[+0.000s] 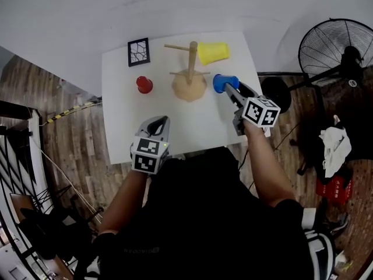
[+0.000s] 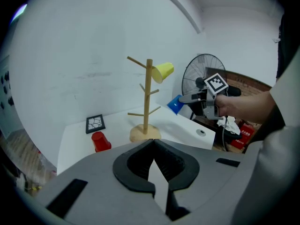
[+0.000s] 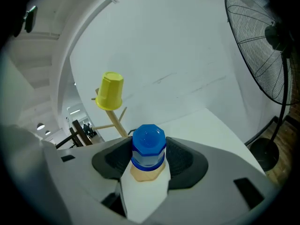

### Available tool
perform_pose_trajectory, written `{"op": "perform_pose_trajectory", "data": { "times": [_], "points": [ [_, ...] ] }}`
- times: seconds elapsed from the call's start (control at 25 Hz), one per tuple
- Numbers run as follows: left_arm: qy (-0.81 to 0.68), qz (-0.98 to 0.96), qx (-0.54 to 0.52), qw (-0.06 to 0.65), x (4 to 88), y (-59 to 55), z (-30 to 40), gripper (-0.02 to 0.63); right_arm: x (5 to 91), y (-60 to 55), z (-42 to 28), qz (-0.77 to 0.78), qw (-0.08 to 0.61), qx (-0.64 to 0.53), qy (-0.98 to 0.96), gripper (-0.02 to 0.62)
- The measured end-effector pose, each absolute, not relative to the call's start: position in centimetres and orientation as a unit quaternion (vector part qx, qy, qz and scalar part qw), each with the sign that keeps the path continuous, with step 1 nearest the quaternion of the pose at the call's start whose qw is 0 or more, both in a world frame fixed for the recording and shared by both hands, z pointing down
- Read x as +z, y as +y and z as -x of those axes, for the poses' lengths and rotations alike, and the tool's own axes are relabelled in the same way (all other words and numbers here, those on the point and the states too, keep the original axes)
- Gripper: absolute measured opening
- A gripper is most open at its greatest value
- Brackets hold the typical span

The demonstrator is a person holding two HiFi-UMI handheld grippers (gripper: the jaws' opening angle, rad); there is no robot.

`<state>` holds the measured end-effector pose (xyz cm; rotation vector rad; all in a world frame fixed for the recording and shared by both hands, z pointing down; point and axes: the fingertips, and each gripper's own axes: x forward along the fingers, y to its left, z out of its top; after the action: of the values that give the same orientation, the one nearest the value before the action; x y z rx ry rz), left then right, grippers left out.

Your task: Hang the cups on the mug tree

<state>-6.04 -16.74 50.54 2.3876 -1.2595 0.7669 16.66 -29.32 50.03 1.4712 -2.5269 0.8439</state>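
The mug tree [image 1: 190, 74] stood on the white table [image 1: 192, 130], toward its far edge. A yellow cup [image 1: 213, 52] hung tilted on an upper peg on the tree's right side. The blue cup [image 1: 221, 82] was just right of the tree, lifted clear of the table at about the level of the middle pegs, and touched neither trunk nor peg. The right gripper [image 1: 229, 88] had it clamped, one pad on each side of the cup's wall, with the cup's closed end facing back along the jaws. A red cup [image 1: 144, 84] stood on the table left of the tree's base, apart from it. The left gripper [image 1: 159, 120] hung nearer than the tree and to its left, above the table's near part, with its jaws brought together and nothing between them. A small black frame [image 1: 139, 52] lay behind and left of the tree. A fan [image 1: 335, 45] stood off the table, well to the tree's right.
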Motion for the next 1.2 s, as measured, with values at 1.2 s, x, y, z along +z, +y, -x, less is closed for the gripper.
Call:
{"op": "perform_pose_trajectory", "data": {
  "times": [1.2],
  "points": [
    [-0.532,-0.788,0.234,0.204,50.9,-15.4,11.5,0.015,54.4,-34.0,-10.0,-0.422,0.098,0.325,-0.841,0.219]
  ]
}}
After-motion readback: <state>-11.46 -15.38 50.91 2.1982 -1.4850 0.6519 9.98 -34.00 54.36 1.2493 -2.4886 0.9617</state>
